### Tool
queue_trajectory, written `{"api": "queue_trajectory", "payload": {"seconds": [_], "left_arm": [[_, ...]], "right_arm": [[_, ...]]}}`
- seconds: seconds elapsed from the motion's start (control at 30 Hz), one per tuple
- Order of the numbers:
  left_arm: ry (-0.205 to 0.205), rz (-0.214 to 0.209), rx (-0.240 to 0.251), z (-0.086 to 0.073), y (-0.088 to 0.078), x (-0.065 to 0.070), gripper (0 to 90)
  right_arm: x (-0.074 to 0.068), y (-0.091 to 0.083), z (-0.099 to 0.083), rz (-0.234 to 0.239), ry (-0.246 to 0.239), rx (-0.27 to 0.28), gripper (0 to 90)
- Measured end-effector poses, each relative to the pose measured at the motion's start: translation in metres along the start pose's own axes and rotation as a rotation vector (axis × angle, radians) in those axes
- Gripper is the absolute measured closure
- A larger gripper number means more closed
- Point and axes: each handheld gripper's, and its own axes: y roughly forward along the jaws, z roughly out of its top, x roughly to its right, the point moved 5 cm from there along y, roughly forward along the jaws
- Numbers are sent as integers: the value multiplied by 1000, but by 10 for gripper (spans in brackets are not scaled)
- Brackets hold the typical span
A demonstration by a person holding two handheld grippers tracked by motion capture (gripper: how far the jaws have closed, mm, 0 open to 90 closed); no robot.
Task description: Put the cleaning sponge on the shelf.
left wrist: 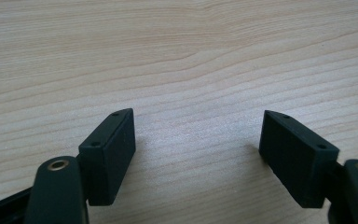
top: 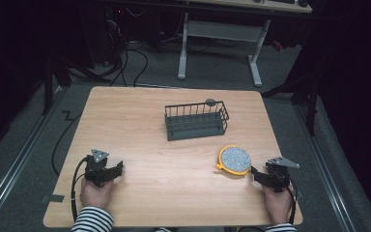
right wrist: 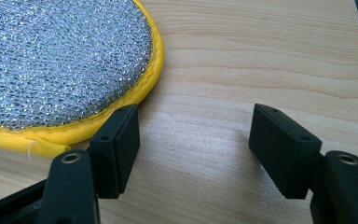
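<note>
A: At the near right of the table (top: 174, 145), the right gripper (top: 257, 175) rests with jaws spread wide, nothing between them. The round scouring pad (top: 235, 159), silver mesh with yellow trim, lies flat just beside its tip.

B: Touching?

A: In the right gripper view one jaw sits against the pad's yellow edge; contact I cannot confirm.

B: And the left gripper (top: 118, 169)?

A: Near left, wide open, over bare wood. The wire basket (top: 196, 120) stands farther back, well apart from both.

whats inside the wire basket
Through the bars, the wire basket looks empty down to its dark floor. A small grey round thing shows just past its far rim; its lower part is hidden by the bars, so what it is cannot be told.
</note>
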Motion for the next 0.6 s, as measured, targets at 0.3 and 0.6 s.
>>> {"api": "queue_trajectory", "payload": {"seconds": [0.3, 0.6], "left_arm": [[14, -14, -5, 0, 0, 2, 253], [51, -46, 0, 0, -1, 8, 281]], "right_arm": [[0, 0, 0, 1, 0, 0, 336], [0, 0, 0, 3, 0, 0, 330]]}}
